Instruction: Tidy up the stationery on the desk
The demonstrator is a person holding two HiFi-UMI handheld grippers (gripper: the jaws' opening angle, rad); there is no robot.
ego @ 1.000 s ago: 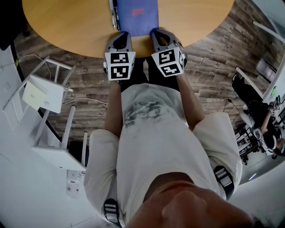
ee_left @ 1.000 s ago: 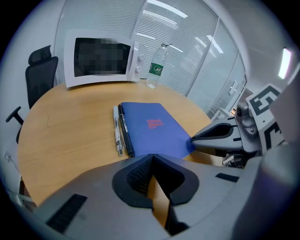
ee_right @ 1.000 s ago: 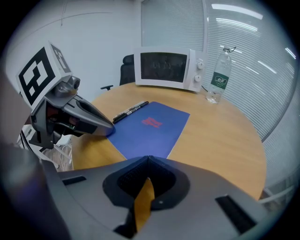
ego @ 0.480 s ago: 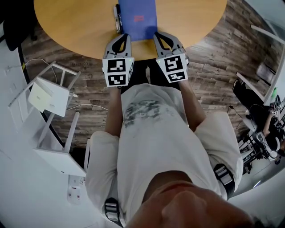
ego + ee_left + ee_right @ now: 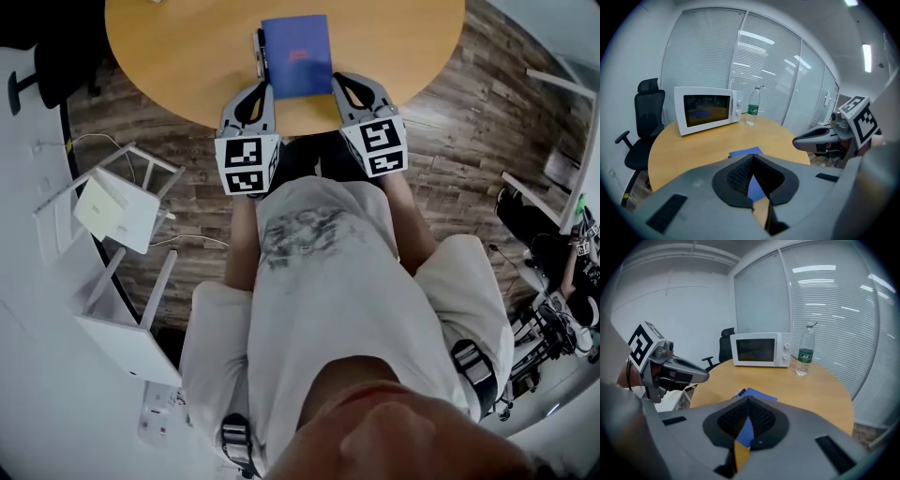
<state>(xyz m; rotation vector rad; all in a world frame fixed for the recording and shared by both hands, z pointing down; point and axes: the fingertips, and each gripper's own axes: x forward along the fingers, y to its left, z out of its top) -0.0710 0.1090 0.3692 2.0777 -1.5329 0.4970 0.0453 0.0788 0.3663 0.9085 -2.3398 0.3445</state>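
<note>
**Both tongs rise empty from the counter, with the stationery lying where it was**

Head view: the left tongs point(image 5: 261, 89) and right tongs point(image 5: 342, 82) have lifted and drawn back over the near edge of the round counter point(image 5: 178, 56). They sit either side of the blue notebook's point(image 5: 296, 54) near corners and touch nothing. A pen point(image 5: 262, 54) lies along the notebook's left edge, and both sit flat near the counter's near edge.

Left gripper view: the jaws are closed on nothing, with the notebook showing beyond them. A microwave point(image 5: 705, 108) and water bottle point(image 5: 752, 107) stand at the far side.

Right gripper view: the jaws are likewise pressed together and empty, above the notebook and pen.

With nothing gripped, the tidying looks either just finished or not yet begun.
</note>
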